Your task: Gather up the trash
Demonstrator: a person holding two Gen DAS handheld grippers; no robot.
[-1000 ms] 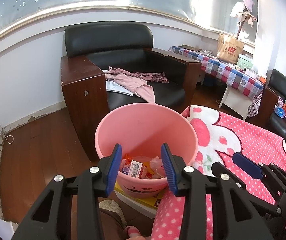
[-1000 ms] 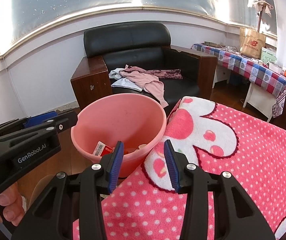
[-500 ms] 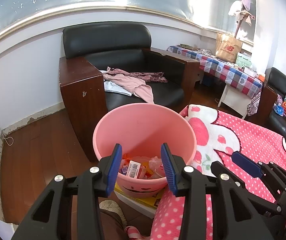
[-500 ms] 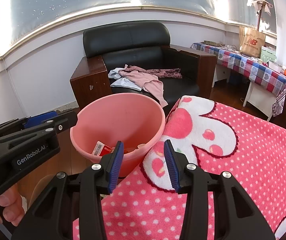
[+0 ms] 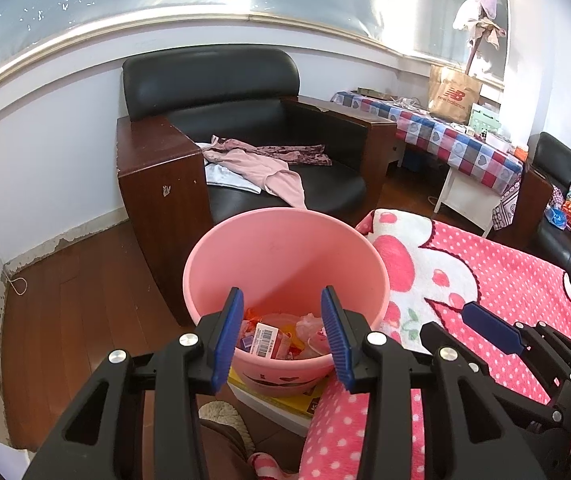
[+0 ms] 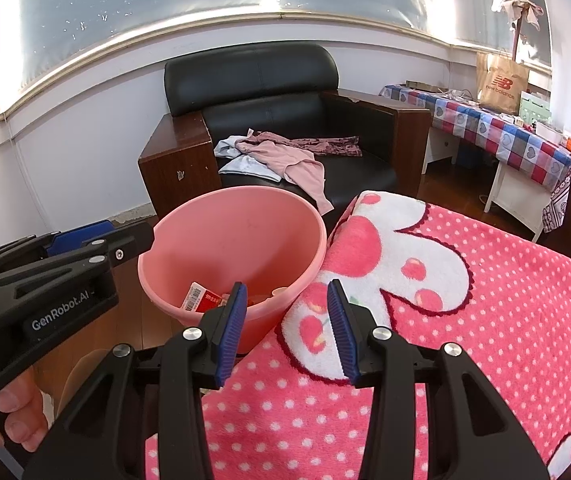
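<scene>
nothing has moved: both the left gripper (image 5: 282,332) and right gripper (image 6: 285,330) hover apart, empty; wrappers (image 5: 266,339) already fill the pink bucket (image 5: 285,240), blanket (image 6: 485,320) clear.

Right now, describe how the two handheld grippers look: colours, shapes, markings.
Both are matte black plastic clamps with open, triangular cut-outs and silver screw heads. The left gripper and right gripper each carry two ribbed blue pads. White lettering, GenRobot.AI, marks the left gripper's side. No cables or sleeves show.
</scene>
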